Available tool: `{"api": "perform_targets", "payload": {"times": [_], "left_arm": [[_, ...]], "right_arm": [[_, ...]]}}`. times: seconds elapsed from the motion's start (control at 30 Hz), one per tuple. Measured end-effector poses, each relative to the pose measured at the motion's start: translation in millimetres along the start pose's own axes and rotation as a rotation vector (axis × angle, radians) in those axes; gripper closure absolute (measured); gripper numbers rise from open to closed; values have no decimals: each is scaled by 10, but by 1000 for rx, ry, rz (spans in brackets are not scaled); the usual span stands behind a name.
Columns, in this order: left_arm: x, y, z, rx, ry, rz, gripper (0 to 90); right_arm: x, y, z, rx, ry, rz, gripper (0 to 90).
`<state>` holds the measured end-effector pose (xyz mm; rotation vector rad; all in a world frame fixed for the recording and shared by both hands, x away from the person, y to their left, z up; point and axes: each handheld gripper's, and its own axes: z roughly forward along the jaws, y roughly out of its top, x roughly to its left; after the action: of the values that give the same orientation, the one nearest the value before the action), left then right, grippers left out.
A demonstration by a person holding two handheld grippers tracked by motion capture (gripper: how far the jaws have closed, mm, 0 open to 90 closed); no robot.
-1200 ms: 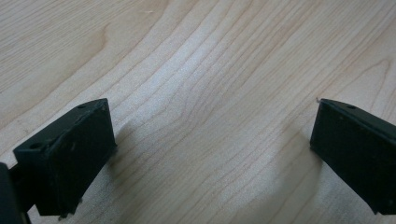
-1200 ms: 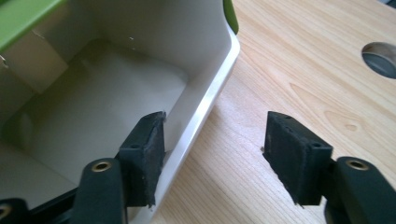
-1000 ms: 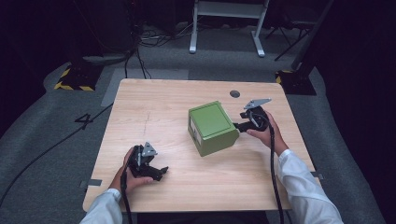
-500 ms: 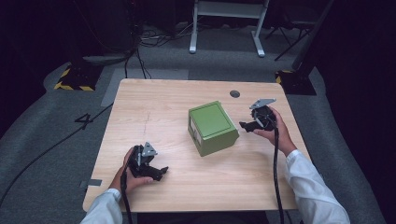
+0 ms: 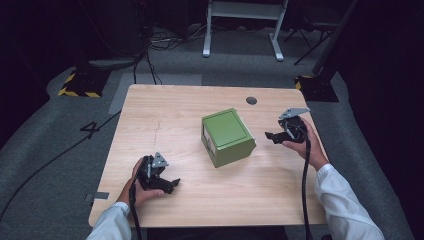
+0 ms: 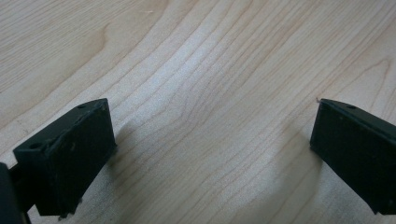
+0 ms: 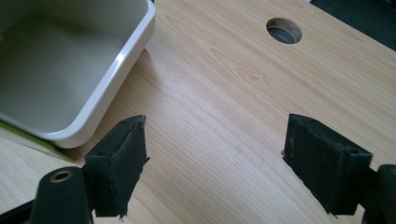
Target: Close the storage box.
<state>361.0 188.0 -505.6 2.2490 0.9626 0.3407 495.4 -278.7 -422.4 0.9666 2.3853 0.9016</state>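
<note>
A green box (image 5: 227, 136) lies on its side in the middle of the wooden table (image 5: 175, 115). In the right gripper view its pale inside (image 7: 56, 70) opens toward me at the upper left. My right gripper (image 5: 270, 136) hovers a short way to the right of the box, apart from it. Its jaws (image 7: 215, 154) have just been opening and now stand wide, with only bare wood between them. My left gripper (image 5: 172, 184) rests near the table's front left, far from the box. It is open (image 6: 212, 154) over bare wood.
A round cable hole (image 5: 251, 100) sits in the tabletop behind the right gripper, also seen as the hole (image 7: 284, 31) in the right gripper view. The table's right edge is close to the right hand. A white stand (image 5: 243, 20) and cables lie on the floor beyond.
My right gripper has drawn back to the right, away from the box's open side, with its jaws spread wider. The box and the left gripper have stayed put.
</note>
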Motion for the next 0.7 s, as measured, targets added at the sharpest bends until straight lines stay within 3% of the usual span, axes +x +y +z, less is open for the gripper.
{"api": "perform_targets", "payload": {"times": [0.37,0.7], "left_arm": [[1,0,0,0,-1,0,1],[0,0,0,0,1,0,1]], "right_arm": [[84,-177,-235,3,46,-52,212],[114,-374,-430,4,63,-71,213]]}}
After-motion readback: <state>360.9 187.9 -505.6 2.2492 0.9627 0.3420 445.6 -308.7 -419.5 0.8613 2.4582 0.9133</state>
